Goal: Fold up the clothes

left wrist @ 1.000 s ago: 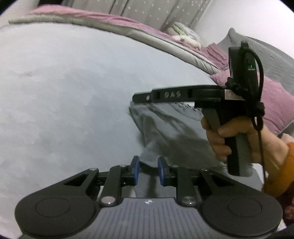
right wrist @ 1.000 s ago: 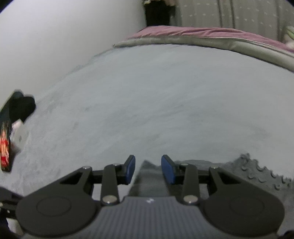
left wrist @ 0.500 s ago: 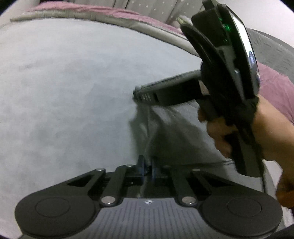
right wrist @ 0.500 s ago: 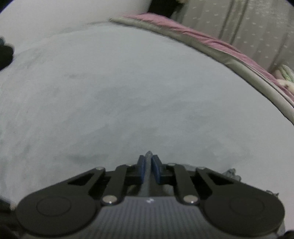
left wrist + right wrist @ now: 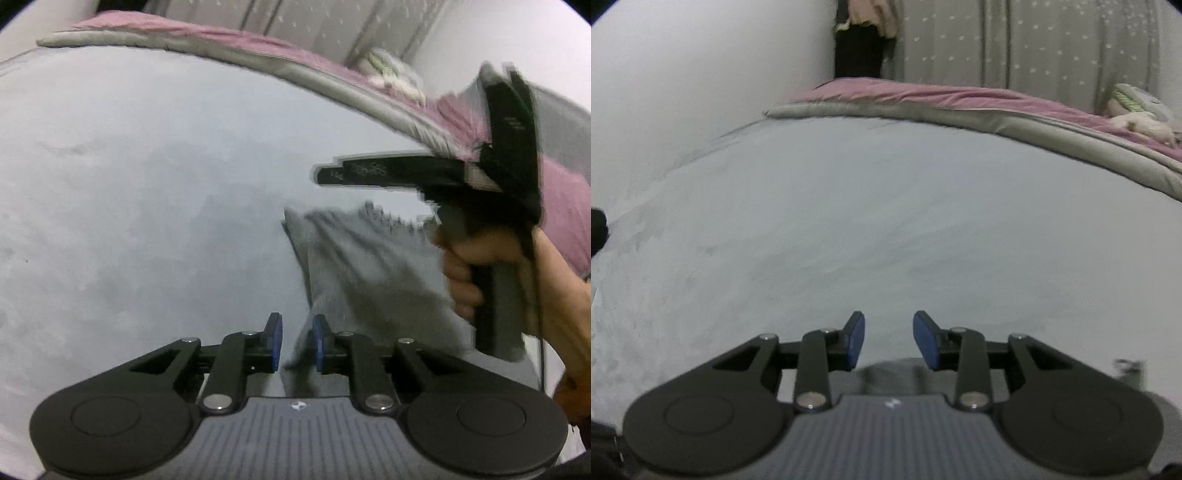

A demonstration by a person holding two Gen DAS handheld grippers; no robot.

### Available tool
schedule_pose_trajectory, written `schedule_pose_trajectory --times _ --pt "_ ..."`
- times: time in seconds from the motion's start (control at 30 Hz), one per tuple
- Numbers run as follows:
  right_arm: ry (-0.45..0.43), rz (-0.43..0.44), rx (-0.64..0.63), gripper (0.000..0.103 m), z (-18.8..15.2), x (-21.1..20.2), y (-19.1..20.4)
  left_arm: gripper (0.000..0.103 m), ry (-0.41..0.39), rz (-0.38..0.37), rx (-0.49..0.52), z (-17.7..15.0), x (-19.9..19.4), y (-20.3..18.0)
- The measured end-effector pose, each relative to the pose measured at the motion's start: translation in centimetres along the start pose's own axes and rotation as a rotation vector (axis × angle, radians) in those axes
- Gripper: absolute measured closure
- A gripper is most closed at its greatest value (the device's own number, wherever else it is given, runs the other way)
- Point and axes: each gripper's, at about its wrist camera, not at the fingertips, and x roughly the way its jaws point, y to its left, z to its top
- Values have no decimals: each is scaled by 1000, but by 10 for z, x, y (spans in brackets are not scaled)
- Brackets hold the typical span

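A grey garment (image 5: 369,266) with a scalloped far edge lies folded on the pale blue bed cover (image 5: 147,184). My left gripper (image 5: 297,343) is open, and the garment's near left corner lies between and below its blue pads (image 5: 275,341). A hand (image 5: 465,269) holds my right gripper (image 5: 323,176) level above the garment's far edge. In the right wrist view, that right gripper (image 5: 889,341) is open with nothing between its fingers. A strip of the grey garment (image 5: 886,373) shows just beneath it.
A rolled pink and grey quilt (image 5: 295,70) runs along the far side of the bed, with a soft toy (image 5: 391,77) on it. A pink pillow (image 5: 565,206) lies at the right. A white wall (image 5: 683,92) and dotted curtains (image 5: 1034,44) close off the back.
Half a second ago both grippers were shut on the garment; both have now opened and let it go. The right gripper has risen above the cloth, which has dropped flat.
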Motion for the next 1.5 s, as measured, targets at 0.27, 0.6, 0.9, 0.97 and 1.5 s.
schedule_pose_trajectory --times 0.27,0.6,0.9,0.97,1.5 --pt "-3 -69 127 71 -20 -62 -82 87 -58 -74 115 -2 10 -18" --pt "26 -146 250 65 -70 -128 -163 87 13 -38 226 -7 36 -62" --pt "88 -158 283 66 -112 -121 -184 87 23 -48 301 -17 50 -83" --pt "98 -161 288 71 -121 -119 -187 87 27 -43 308 -17 51 -85" --pt "33 -264 92 98 -125 -123 -164 86 41 -38 315 -20 53 -83"
